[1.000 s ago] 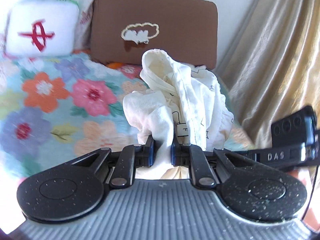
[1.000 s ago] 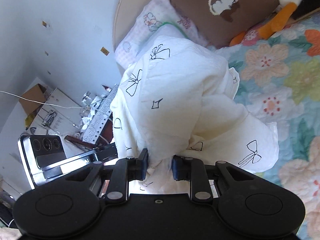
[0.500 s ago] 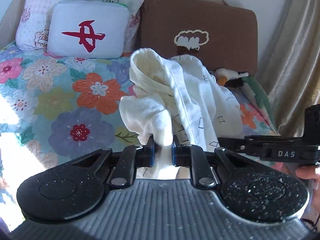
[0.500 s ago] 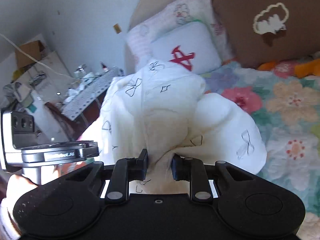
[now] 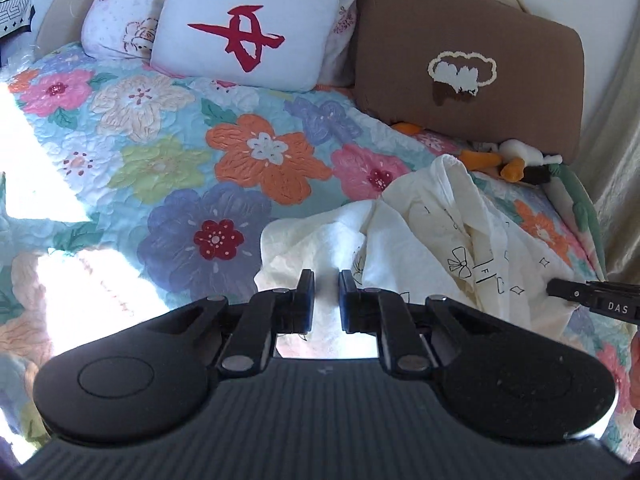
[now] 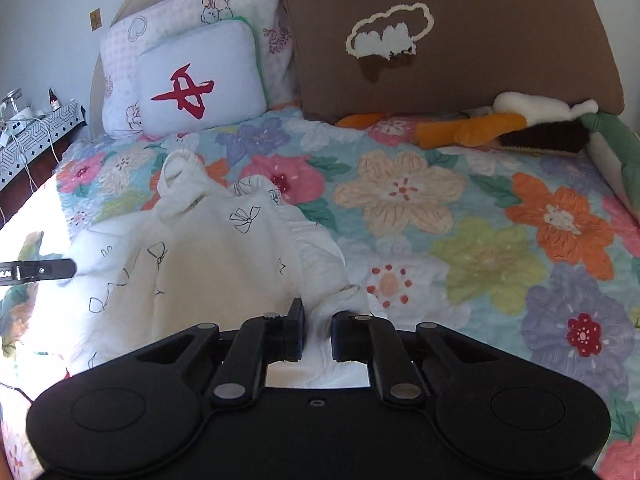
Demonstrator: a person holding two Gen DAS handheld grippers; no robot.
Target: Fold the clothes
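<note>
A cream garment with black bow prints lies bunched on the flowered bedspread. My left gripper is shut on a white fold at the garment's left edge. In the right wrist view the same garment spreads out to the left, and my right gripper has a fold at its right corner between the pads while its jaws are closing. The right gripper's tip shows at the left view's right edge. The left gripper's tip shows at the right view's left edge.
At the head of the bed lean a white pillow with a red character, a pink patterned pillow and a brown cushion. A plush toy lies below the cushion. A cluttered side table stands to the left and a curtain hangs on the right.
The garment hung raised in front of both grippers; now it lies low on the bedspread. Both grippers came down with it and swung to face the pillows.
</note>
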